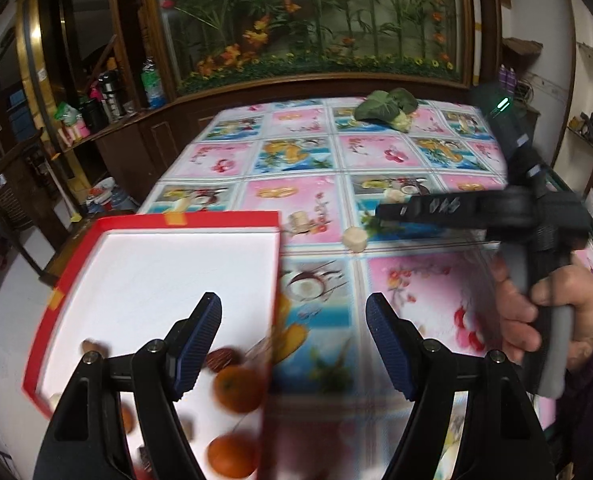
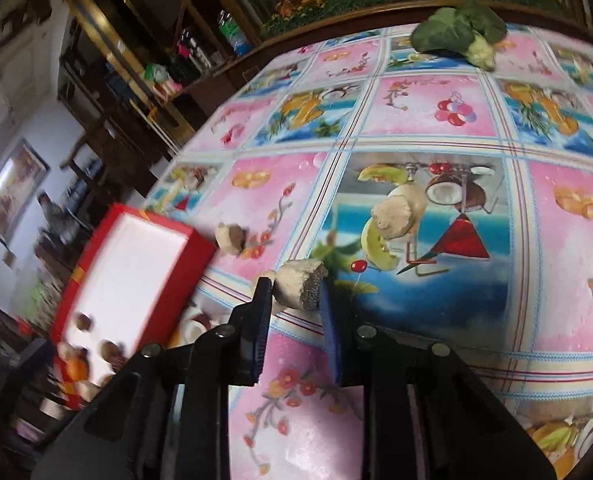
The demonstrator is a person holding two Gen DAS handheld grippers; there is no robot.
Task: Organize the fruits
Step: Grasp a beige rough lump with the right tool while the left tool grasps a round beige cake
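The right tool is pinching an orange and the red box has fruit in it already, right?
Not quite. The right tool is pinching a pale beige chunk, not an orange; the right wrist view shows it between the fingers. The oranges are already lying in the red box, so that part is right.

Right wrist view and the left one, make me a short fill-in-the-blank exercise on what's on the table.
1. The right gripper has its jaws closed on a pale beige ____ of food.
2. The round orange fruits lie inside the red-rimmed ____ with the white floor.
3. The left gripper holds ____.
4. The leafy green vegetable lies at the table's ____ edge.

Missing words: chunk; box; nothing; far
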